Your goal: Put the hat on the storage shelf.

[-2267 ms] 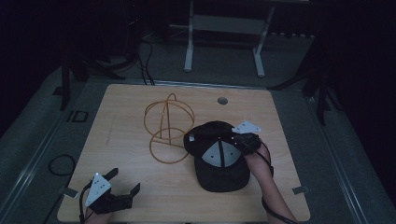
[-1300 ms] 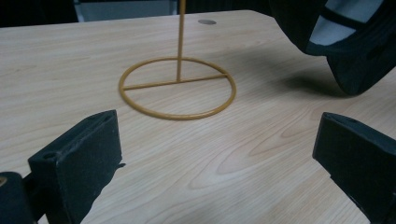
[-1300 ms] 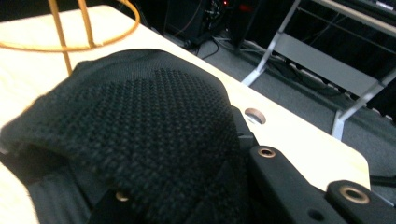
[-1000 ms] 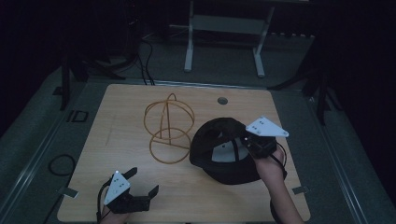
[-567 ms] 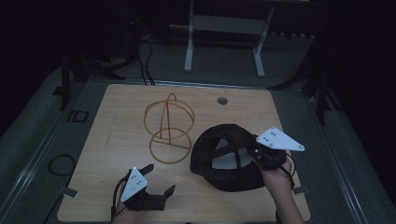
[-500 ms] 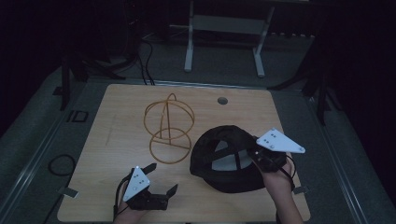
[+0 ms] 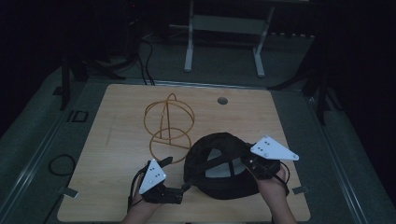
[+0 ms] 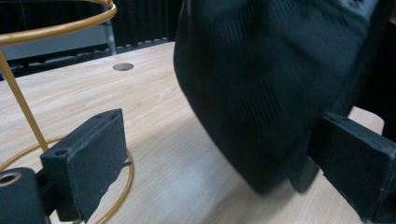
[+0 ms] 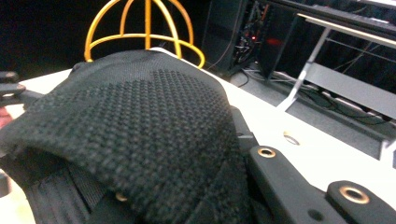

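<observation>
Mesh of the black cap [image 7: 219, 168] sat clamped in your right gripper [image 7: 254, 164], the cap lying on the wooden table [image 7: 116, 140] just beside the orange wire stand [image 7: 167, 125]. Your left gripper [image 7: 180, 186] had its jaws spread at the cap's near edge, apparently not yet pinching it, though blur hid the contact.

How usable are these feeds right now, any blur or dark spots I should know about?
High view: dim, room behind black, but the table is readable. Left gripper view: the black cap is motion-blurred, the wire stand sharper. Right gripper view: cap mesh close up is sharp at centre, soft towards the bottom; background dark.
</observation>
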`<state>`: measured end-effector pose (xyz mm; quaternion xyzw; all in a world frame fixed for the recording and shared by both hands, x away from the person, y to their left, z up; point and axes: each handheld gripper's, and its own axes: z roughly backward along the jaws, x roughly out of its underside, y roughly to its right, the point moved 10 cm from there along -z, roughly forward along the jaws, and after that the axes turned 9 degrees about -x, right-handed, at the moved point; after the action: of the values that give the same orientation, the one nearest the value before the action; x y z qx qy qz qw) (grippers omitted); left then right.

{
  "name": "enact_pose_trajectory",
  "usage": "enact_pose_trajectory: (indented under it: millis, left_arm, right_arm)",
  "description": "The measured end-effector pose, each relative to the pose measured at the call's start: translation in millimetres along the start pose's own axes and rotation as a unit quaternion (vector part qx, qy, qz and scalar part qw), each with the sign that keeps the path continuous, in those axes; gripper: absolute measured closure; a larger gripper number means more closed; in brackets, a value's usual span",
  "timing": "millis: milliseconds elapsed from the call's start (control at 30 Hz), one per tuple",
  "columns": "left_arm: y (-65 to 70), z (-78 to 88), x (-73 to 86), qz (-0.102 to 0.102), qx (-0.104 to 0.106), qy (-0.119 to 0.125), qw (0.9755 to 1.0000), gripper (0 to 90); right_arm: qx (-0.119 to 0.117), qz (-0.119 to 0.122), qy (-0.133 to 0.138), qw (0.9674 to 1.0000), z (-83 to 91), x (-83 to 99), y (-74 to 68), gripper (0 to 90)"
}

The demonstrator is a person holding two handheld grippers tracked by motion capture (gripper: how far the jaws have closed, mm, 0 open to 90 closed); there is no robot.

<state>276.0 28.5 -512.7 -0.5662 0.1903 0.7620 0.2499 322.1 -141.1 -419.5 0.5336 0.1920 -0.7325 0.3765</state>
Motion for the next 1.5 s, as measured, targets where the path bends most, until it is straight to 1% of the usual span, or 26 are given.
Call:
enact_pose_trajectory:
  millis: [167,233,300,433,500,533,567,633,667,700,733,800,833,867,967,1000,1033,1067,1100,1167,1267,1333,1400,1467,1500]
  left_arm:
    - [0.5,-4.1,-3.1,0.001,0.005,0.001,1.0,7.0]
    - [1.2,-5.1,-3.3,-0.001,0.008,0.0,1.0,9.5]
    - [2.5,-5.5,-3.3,-0.001,0.012,0.0,0.9999,11.3]
    - [3.5,-5.3,-4.2,-0.003,0.016,0.001,0.9999,15.2]
    - [3.8,-4.9,-5.9,-0.001,0.016,0.004,0.9999,16.3]
    - [3.9,-4.8,-6.4,-0.003,0.017,0.004,0.9998,19.3]
    - [3.9,-4.5,-7.5,-0.001,0.016,0.007,0.9998,20.0]
    - [4.1,-3.7,-9.2,-0.002,0.015,0.01,0.9998,22.0]
    - [3.9,-3.0,-10.4,0.0,0.015,0.011,0.9998,26.0]
    - [3.6,-2.5,-12.0,0.002,0.014,0.013,0.9998,27.8]
    - [3.3,-2.3,-12.8,0.001,0.014,0.013,0.9998,31.8]
    - [3.0,-2.2,-15.4,0.006,0.009,0.016,0.9998,37.8]
    - [3.2,-1.8,-16.7,0.008,0.011,0.018,0.9997,44.1]
    - [2.9,-2.0,-18.5,0.009,0.005,0.022,0.9997,47.7]
    - [2.9,-2.8,-21.1,0.013,0.006,0.023,0.9996,61.9]
    - [1.6,-4.0,-22.6,0.019,0.001,0.02,0.9996,61.9]
    - [1.0,-4.1,-23.8,0.023,-0.001,0.023,0.9995,72.5]
    - [-0.2,-4.1,-24.5,0.02,-0.006,0.024,0.9995,80.4]
    - [-0.7,-4.1,-25.1,0.021,-0.006,0.022,0.9995,85.8]
    - [-2.8,-4.0,-27.0,0.022,-0.018,0.024,0.9993,88.8]
    - [-4.8,-2.7,-30.1,0.014,-0.034,0.023,0.9991,89.5]
    - [-4.6,-1.4,-33.9,0.014,-0.035,0.025,0.999,89.7]
    - [-4.9,-0.4,-37.7,0.006,-0.039,0.025,0.9989,89.8]
    - [-4.8,1.2,-42.3,0.007,-0.039,0.03,0.9988,89.9]
    - [-4.5,1.8,-44.3,0.001,-0.043,0.03,0.9986,89.9]
  right_arm:
    - [-0.016,0.0,-0.002,0.9999,-4.9,5.7,-7.9,89.1]
    - [-0.022,0.003,0.0,0.9998,-5.5,7.0,-10.3,89.1]
    - [-0.037,0.007,0.004,0.9993,-5.5,7.9,-13.9,89.1]
    - [-0.053,0.013,0.003,0.9985,-5.1,10.6,-19.8,89.2]
    - [-0.066,0.019,0.004,0.9977,-4.3,11.5,-24.4,89.2]
    - [-0.072,0.022,0.002,0.9972,-4.0,12.1,-26.6,89.2]
    - [-0.076,0.025,0.002,0.9968,-3.7,12.3,-28.2,89.2]
    - [-0.092,0.029,0.0,0.9953,-3.4,13.0,-33.2,89.2]
    - [-0.09,0.033,-0.002,0.9953,-3.6,13.7,-33.9,89.1]
    - [-0.091,0.036,-0.005,0.9952,-3.8,14.4,-34.2,89.2]
    - [-0.091,0.034,-0.006,0.9952,-3.7,14.9,-34.4,89.1]
    - [-0.092,0.032,-0.006,0.9952,-3.5,15.4,-34.4,89.1]
    - [-0.091,0.031,-0.005,0.9953,-3.4,15.6,-34.2,89.2]
    - [-0.092,0.033,-0.005,0.9952,-3.4,16.1,-34.5,89.1]
    - [-0.093,0.031,-0.006,0.9952,-3.8,17.2,-35.9,89.1]
    - [-0.094,0.031,-0.006,0.9951,-4.2,17.7,-36.5,89.1]
    - [-0.091,0.031,-0.007,0.9953,-4.8,18.5,-37.2,89.1]
    - [-0.092,0.03,-0.006,0.9952,-5.1,18.9,-37.8,89.1]
    - [-0.091,0.03,-0.007,0.9954,-5.5,19.6,-38.4,89.1]
    - [-0.084,0.028,-0.011,0.996,-6.3,22.6,-39.2,88.9]
    - [-0.085,0.02,-0.009,0.9961,-6.8,27.6,-40.4,88.5]
    - [-0.09,0.012,-0.006,0.9958,-6.4,31.1,-41.8,87.2]
    - [-0.096,0.007,-0.003,0.9954,-5.3,34.0,-42.1,83.4]
    - [-0.097,0.002,0.001,0.9953,-3.5,35.9,-42.2,79.0]
    - [-0.099,0.002,0.002,0.9951,-2.4,36.8,-42.5,76.8]
